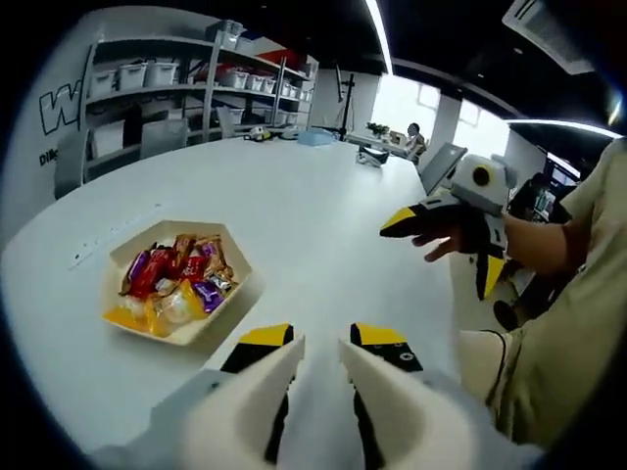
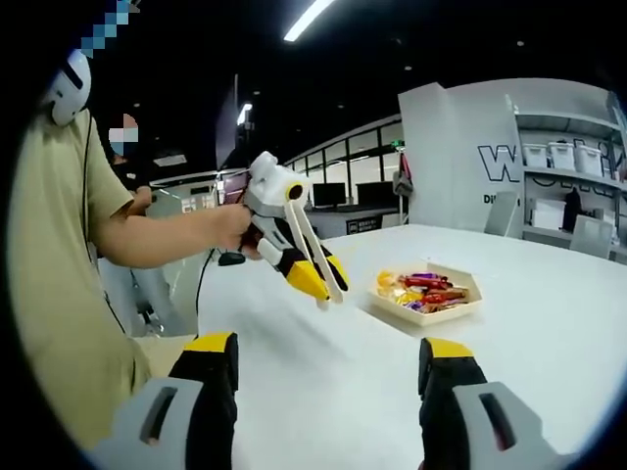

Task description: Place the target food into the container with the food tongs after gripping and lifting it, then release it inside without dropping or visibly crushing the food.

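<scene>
The left gripper [image 1: 321,360] holds cream food tongs [image 2: 315,257] whose two arms sit slightly parted with nothing between their tips. The hexagonal tray of wrapped candies [image 1: 176,279] rests on the white table [image 1: 313,206] below and ahead of those tips, off to their left, near but not touching. The right gripper [image 2: 328,377] hangs wide open and empty, farther off, so the left looks nearer.

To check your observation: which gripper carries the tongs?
The left gripper, with white tongs clamped between its jaws; the right gripper stands open, holding nothing.
</scene>
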A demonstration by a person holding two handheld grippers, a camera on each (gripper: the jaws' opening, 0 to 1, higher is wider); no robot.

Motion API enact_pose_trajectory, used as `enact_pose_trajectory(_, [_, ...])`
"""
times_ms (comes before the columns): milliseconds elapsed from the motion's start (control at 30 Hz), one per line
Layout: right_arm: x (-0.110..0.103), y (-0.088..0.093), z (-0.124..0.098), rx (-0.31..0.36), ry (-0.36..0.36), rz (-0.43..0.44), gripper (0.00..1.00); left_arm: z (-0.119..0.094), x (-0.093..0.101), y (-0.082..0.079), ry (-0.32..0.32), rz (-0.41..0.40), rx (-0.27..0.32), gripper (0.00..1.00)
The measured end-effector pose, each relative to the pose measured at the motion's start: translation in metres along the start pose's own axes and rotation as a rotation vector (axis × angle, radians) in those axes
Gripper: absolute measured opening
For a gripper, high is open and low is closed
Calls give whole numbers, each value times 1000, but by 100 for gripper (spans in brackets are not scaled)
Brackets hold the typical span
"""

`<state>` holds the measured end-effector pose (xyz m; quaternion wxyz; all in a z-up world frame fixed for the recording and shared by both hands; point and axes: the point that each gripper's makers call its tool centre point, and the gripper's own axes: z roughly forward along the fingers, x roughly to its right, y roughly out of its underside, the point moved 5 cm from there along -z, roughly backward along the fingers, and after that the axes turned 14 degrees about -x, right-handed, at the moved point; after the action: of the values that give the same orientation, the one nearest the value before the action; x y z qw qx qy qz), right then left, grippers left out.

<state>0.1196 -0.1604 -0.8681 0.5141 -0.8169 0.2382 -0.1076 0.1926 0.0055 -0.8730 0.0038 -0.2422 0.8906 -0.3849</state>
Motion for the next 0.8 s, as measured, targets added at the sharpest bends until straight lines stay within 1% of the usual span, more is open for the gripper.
enact_pose_trajectory(567, [-1,-7,4,17,-24,-8,68,0,9,2,64,-9,66,22])
enact_pose_trajectory(667, [-1,-8,4,17,-32,-10,65,0,13,1,95,-26,99,22])
enact_pose_trajectory(800, [-1,-10,6,21,-42,-12,62,-1,15,-1,120,-33,125,22])
